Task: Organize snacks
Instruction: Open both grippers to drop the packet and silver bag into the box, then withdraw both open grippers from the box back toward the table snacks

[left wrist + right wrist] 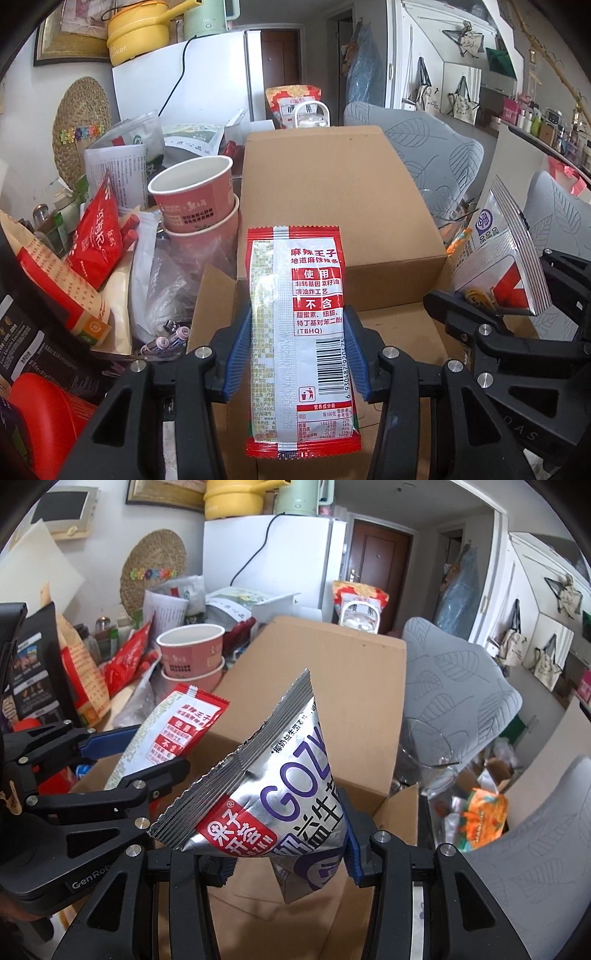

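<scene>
Our left gripper [299, 354] jaws clamp a red spicy-strip packet [299, 332]; our right gripper [284, 853] jaws pinch a silver GOZY pouch [273, 794], branding legible only there, above the cardboard box [325, 672] at twelve o'clock.

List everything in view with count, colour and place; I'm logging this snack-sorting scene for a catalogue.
spicy snack packet: one, red and white, held upright in the left tool.
foil snack bag: one, silver with purple and red print, held in the right tool.
cardboard box: one, brown, open, right ahead of both tools.
paper cups: two, pink, stacked, left of the box.
red pouch: one, left of the cups.
fridge: one, white, behind the box.
pot: one, yellow, on the fridge.
chair: one, grey, right of the box.
left tool: one, black with blue pads, gripping.
right tool: one, black with blue pads, gripping.
</scene>
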